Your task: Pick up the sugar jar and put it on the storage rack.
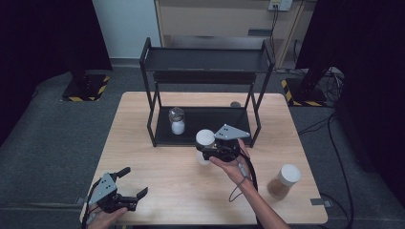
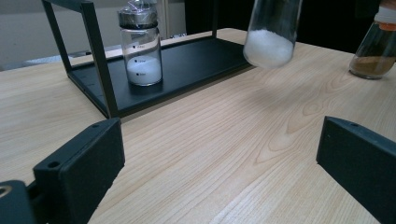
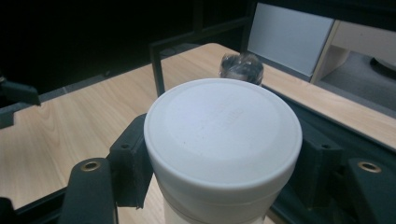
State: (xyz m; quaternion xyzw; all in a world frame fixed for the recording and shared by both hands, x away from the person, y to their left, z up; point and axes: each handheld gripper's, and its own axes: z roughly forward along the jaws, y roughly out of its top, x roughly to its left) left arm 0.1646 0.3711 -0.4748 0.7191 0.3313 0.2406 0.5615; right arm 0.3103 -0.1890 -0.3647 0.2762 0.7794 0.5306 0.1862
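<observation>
The right hand-held gripper [image 1: 206, 151] pinches a white-lidded jar [image 1: 205, 139] of white powder just under its lid, holding it above the bench [image 1: 143, 157], just in front of the black rack [image 1: 205, 86]. A smaller jar [image 1: 177, 120] stands on the rack's lower shelf. The left hand-held gripper [image 1: 133, 183] sits at the bench's near left edge, jaws spread with nothing between them. A brown-powder jar [image 1: 283, 181] stands at the right.
</observation>
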